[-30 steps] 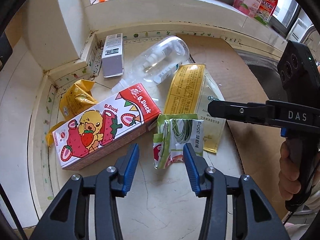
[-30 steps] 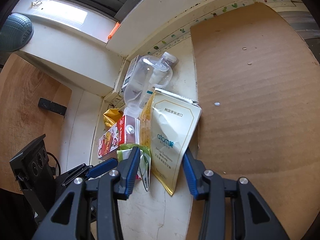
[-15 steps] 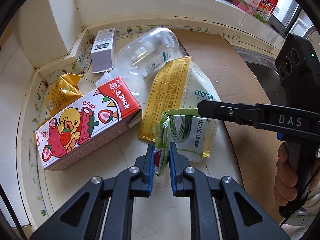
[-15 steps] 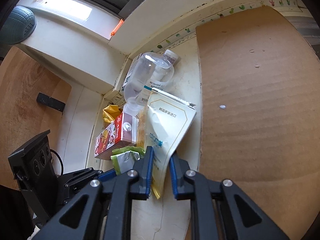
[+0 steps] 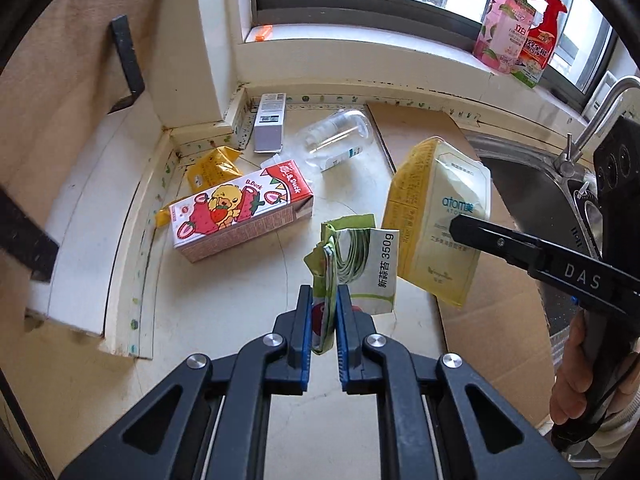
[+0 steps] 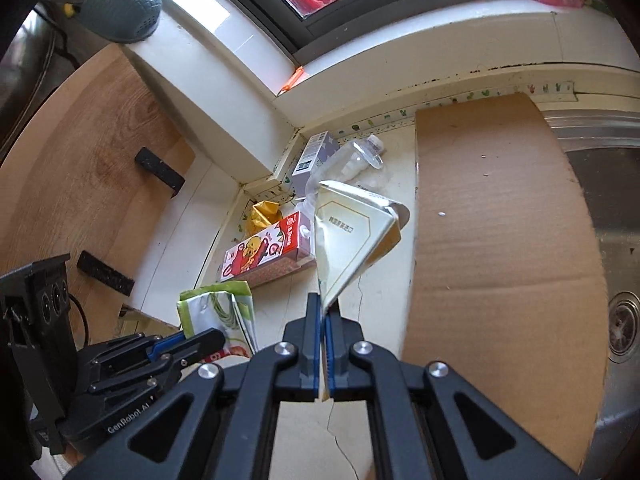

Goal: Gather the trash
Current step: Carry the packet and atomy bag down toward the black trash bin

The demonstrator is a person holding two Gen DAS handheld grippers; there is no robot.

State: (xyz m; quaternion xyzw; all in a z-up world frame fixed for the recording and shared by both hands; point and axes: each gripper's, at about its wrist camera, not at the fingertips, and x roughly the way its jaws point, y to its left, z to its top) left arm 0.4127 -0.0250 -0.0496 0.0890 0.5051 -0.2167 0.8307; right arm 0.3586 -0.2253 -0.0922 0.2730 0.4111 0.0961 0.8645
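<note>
Both grippers clamped on lifted wrappers
Left gripper (image 5: 323, 316) pinched the green packet (image 5: 352, 264); right gripper (image 6: 323, 320) held the cream pouch (image 6: 344, 248); only the left view showed spray bottles (image 5: 516, 28) at 1 o'clock

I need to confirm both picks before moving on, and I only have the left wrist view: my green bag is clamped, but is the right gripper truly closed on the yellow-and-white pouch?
Observer: Yes. In the right wrist view the right gripper is shut on the bottom corner of the yellow-and-white pouch, which hangs clear of the counter.
Operator: What's beyond the cardboard on that side?
Observer: A steel sink with its drain showing, right beside the cardboard sheet.
Operator: Anything on the far left sill?
Observer: A grey-green perforated basket sits there, outside your view.
</note>
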